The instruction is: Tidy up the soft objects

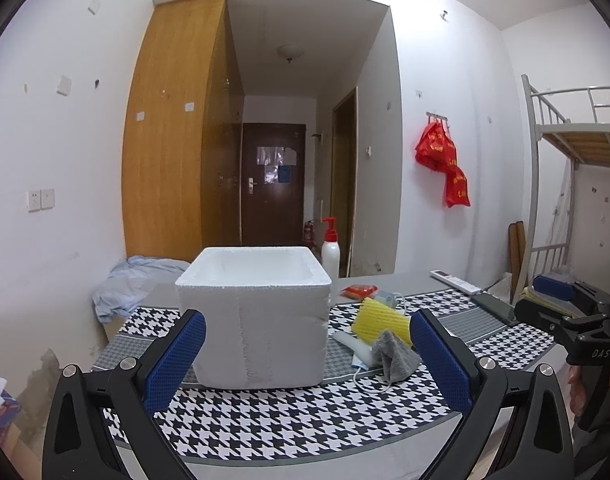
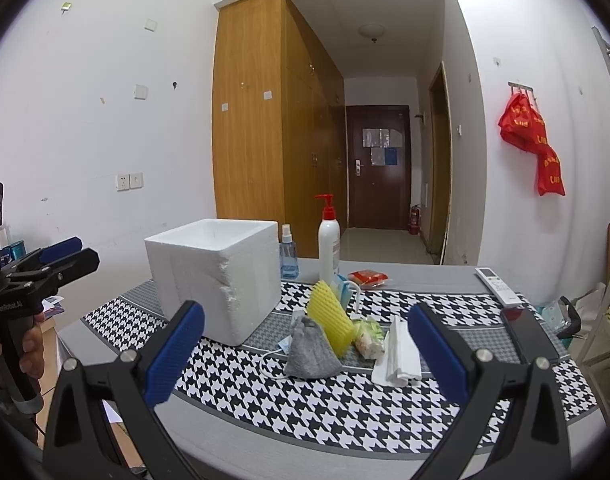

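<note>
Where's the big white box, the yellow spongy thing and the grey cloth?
white foam box (image 1: 261,336): left wrist view, on its front wall.
yellow foam net (image 2: 332,317): right wrist view, on its ribbed side.
grey cloth (image 2: 310,350): right wrist view, on its front fold.

Black-and-white houndstooth under a scatter of white, yellow, grey and red

The tablecloth carries black-and-white houndstooth, with finer grey-checked bands across it. The foam box is plain white; beside it lie a yellow ribbed sponge, a grey knit cloth and white folded tissue. The pump bottle is white with a red top, the spray bottle clear blue. Both grippers' pads are textured blue on black frames. Red bags bear yellow lettering.
</note>
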`<state>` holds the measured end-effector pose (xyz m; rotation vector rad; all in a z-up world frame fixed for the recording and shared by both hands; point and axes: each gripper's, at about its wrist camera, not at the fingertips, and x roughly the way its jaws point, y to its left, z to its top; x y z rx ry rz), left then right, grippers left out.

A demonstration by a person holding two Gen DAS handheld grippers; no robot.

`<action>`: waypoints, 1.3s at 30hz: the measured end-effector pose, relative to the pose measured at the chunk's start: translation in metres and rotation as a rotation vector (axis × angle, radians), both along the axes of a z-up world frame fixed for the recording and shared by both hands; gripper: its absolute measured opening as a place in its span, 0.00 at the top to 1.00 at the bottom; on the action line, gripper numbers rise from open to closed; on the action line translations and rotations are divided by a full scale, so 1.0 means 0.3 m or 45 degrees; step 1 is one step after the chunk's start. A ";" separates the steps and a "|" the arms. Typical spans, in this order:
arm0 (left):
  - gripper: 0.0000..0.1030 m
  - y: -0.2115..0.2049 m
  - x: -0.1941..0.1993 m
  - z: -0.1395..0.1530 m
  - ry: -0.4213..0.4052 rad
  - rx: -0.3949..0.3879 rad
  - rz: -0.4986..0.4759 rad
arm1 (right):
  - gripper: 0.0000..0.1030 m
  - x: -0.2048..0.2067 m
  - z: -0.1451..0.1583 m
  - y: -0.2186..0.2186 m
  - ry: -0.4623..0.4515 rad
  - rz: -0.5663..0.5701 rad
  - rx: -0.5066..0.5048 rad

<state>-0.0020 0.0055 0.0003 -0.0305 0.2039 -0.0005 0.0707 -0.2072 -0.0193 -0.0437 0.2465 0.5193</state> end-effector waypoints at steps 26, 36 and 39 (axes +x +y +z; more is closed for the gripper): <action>0.01 -0.002 0.006 -0.002 0.001 -0.004 -0.012 | 0.00 -0.010 0.009 -0.010 -0.016 -0.011 0.019; 0.01 -0.008 0.018 -0.009 0.028 -0.003 -0.017 | 0.00 -0.006 0.009 -0.002 -0.011 -0.003 0.024; 0.01 -0.008 0.021 -0.008 0.023 -0.004 -0.008 | 0.00 0.000 0.006 -0.002 -0.007 -0.009 0.022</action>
